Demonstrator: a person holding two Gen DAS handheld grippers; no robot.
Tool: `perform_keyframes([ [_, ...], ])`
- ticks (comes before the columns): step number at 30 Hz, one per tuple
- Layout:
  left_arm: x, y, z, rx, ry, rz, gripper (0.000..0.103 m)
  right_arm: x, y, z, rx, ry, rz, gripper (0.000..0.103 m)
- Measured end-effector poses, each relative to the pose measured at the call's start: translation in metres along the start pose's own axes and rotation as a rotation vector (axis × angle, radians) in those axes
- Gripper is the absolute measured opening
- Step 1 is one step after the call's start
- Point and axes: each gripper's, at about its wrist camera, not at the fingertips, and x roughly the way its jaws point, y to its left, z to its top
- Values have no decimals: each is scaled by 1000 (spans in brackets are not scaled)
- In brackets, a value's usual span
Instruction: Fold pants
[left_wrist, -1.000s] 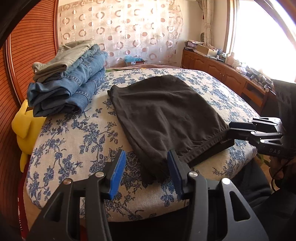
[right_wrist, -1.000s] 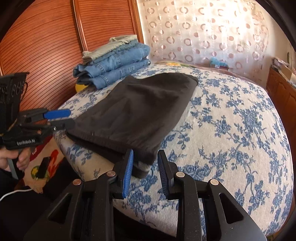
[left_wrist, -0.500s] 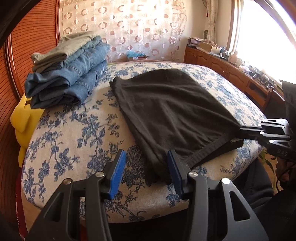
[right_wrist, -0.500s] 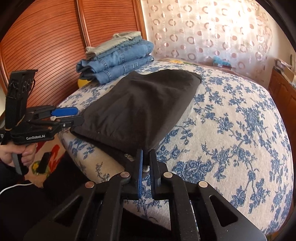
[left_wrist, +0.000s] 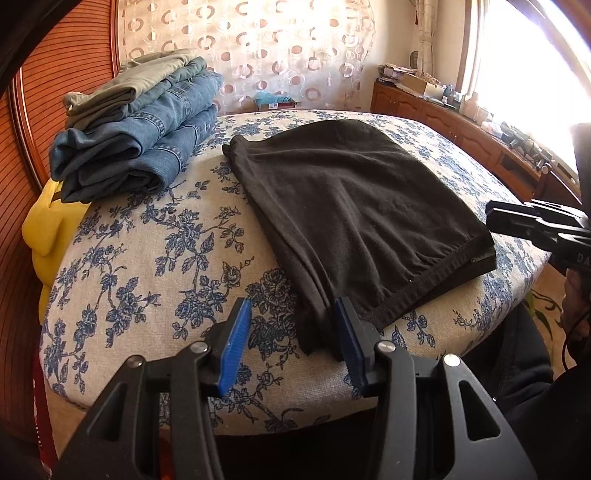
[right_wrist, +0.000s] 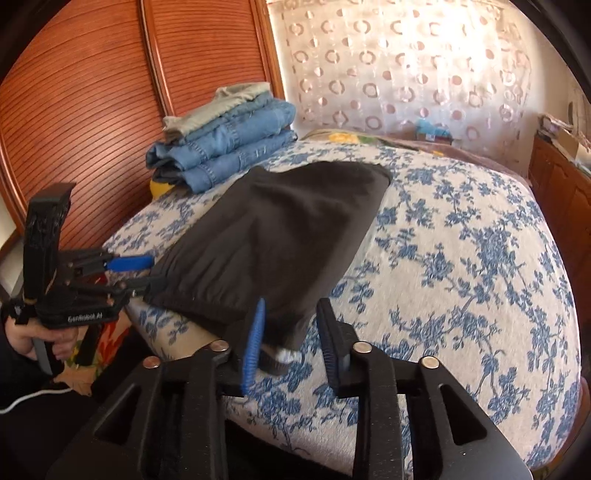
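Lying on a floral bed (left_wrist: 147, 236) by slatted doors (right_wrist: 81, 110), black pants (left_wrist: 351, 206) apparently straddled by both wide hand-held grippers.

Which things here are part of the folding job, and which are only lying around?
Job: black pants; left gripper; right gripper, both open at the waistband corners.

Lying about: stack of folded jeans; yellow cushion; wooden cabinet.

Floral bed (left_wrist: 155, 258): black pants (left_wrist: 354, 206), folded jeans stack (left_wrist: 140, 147).
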Motion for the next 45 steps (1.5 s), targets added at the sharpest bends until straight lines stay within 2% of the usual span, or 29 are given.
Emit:
perform_keyframes([
  [7,-14,-1,16,7,-48,-18,46,11,-11,12,17,2,1,30],
  [16,-1,3,43,20,-66,-14,46,26,-23,32,22,-4,-14,31],
  [27,9,-2,13,-11,-7,-51,46,33,-12,3,40,70,-16,34],
  [37,1,-4,-1,-32,-19,-57,46,29,-11,-11,60,94,-42,40],
  [41,-3,-7,-5,-30,-29,-74,32,29,-9,-12,66,91,-31,40],
  [45,-3,-8,-6,-23,-39,-82,26,28,-4,-14,56,88,-19,40],
])
